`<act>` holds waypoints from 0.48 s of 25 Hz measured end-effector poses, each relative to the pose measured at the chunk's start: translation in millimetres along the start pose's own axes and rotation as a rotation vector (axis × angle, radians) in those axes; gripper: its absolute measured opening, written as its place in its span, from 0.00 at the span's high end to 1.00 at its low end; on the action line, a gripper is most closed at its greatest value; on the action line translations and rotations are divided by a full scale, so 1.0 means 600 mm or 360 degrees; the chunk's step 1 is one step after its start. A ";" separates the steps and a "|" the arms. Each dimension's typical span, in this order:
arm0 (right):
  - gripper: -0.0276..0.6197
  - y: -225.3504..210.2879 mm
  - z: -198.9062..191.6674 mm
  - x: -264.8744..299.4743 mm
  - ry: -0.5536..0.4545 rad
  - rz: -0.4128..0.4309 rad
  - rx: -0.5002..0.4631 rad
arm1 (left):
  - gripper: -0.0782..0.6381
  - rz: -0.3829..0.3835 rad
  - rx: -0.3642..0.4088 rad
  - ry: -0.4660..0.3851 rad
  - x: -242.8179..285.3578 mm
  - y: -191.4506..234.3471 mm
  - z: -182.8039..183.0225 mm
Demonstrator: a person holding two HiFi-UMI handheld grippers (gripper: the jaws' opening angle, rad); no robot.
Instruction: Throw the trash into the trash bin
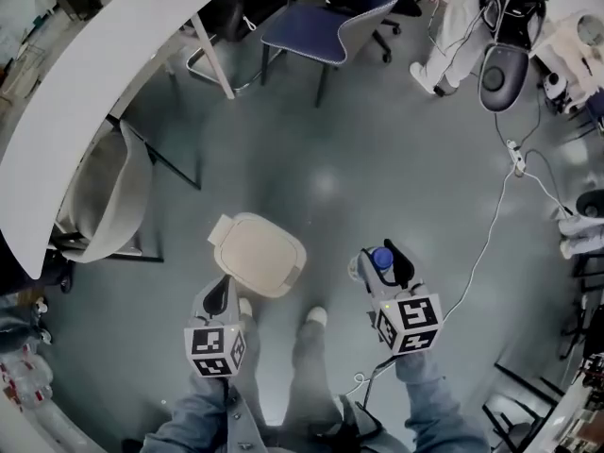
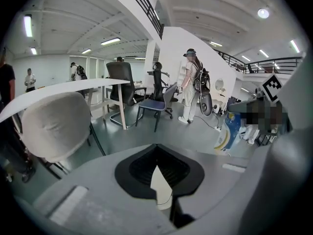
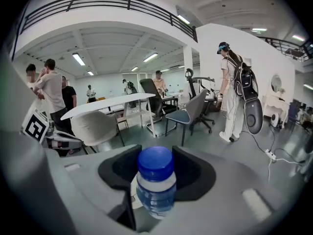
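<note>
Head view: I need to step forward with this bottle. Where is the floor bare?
Bare floor runs from the trash bin up to the blue chair, between the white table and the white cable. Crowded: under the table by the beige chair, and the right edge.

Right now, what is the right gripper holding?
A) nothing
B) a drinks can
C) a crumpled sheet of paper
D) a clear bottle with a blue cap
D: the right gripper is shut on a clear bottle whose blue cap stands up between the gripper's jaws.
</note>
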State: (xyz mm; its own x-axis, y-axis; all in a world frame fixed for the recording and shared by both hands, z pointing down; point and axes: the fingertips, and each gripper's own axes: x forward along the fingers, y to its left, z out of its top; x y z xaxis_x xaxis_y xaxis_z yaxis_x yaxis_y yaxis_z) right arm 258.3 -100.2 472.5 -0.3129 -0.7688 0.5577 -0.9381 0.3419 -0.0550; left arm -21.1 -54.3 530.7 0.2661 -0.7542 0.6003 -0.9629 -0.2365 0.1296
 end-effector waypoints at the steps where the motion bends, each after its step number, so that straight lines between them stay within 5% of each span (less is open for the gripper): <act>1: 0.65 -0.001 -0.012 0.009 0.0008 0.0005 -0.0002 | 0.88 0.0002 -0.0002 0.0014 0.008 -0.002 -0.014; 12: 0.65 -0.004 -0.171 0.101 0.0085 0.0026 0.0133 | 0.88 -0.0033 -0.0046 0.0119 0.122 -0.053 -0.165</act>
State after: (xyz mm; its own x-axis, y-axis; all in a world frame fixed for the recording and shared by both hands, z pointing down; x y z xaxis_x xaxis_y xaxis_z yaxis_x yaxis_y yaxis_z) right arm 256.6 -92.0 591.6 -0.3220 -0.7329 0.5993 -0.9428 0.3061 -0.1322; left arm 24.7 -41.1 648.7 0.2827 -0.7015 0.6542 -0.9585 -0.2330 0.1644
